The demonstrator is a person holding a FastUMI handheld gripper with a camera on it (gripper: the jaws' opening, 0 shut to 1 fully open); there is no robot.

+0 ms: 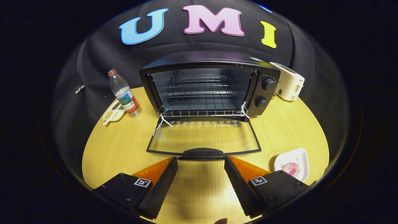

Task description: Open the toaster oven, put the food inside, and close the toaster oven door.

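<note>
Standing on pale wood-grain table (124,149): boxy black toaster oven (214,84), glass door (203,138) lying flat open, wire rack (202,93) bare inside. Hovering just short of door handle (202,153): gripper (201,165), fingers spread wide, gripping nothing. Sitting beside right finger: white square plate (298,157) carrying pink food (291,169).

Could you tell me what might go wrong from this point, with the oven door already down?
1. The gripper is open and empty, its fingers just short of the door handle; swinging towards the plate could knock the lowered glass door.
2. The pink food lies on the plate beside one finger, partly hidden behind it, so a grasp may nudge the plate instead.
3. Loose white string hangs at the door hinges and could snag on the way to the wire rack.
</note>
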